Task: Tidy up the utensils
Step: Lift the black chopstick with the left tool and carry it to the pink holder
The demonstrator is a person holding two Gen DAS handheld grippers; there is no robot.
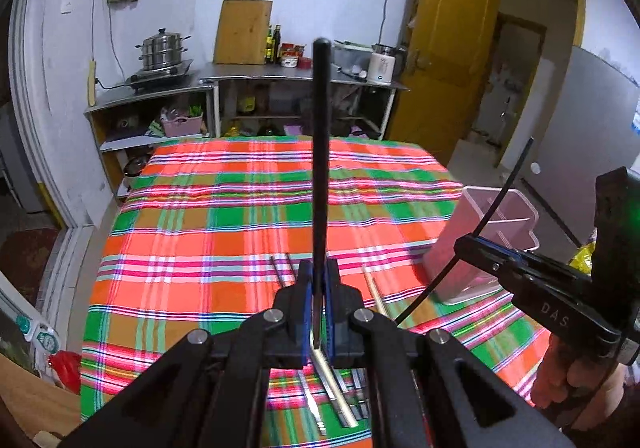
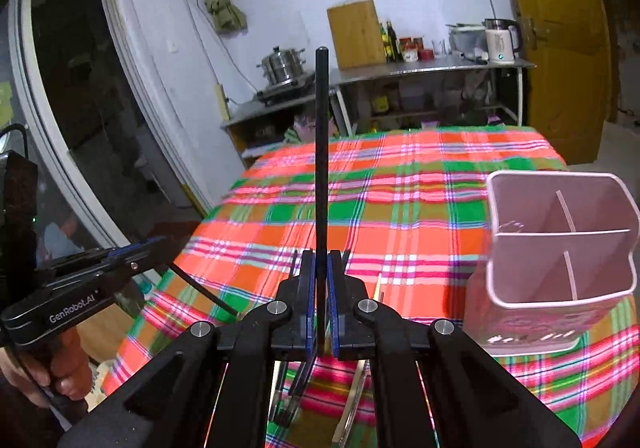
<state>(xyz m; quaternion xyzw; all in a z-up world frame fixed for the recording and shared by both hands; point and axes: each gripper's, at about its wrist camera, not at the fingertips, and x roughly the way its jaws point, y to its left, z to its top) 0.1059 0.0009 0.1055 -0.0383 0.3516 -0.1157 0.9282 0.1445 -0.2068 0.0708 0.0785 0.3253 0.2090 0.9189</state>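
"GenRobot.AI" on left tool (image 2: 132, 254), "DAS" on right tool (image 1: 490, 250)

The table (image 1: 240, 215) is covered by a plaid cloth (image 1: 192, 256) in orange, green and pink. A pink holder (image 2: 560, 248) stands upright on the cloth near the table's right edge, its inside split by dividers into compartments. Steel utensils (image 1: 340, 396) lie side by side on the cloth at the near edge. A pale chopstick (image 1: 374, 290) lies on the cloth just left of the holder, and two dark sticks (image 1: 282, 272) lie a little further left. More utensils (image 2: 288, 400) rest on the near cloth in the right wrist view.
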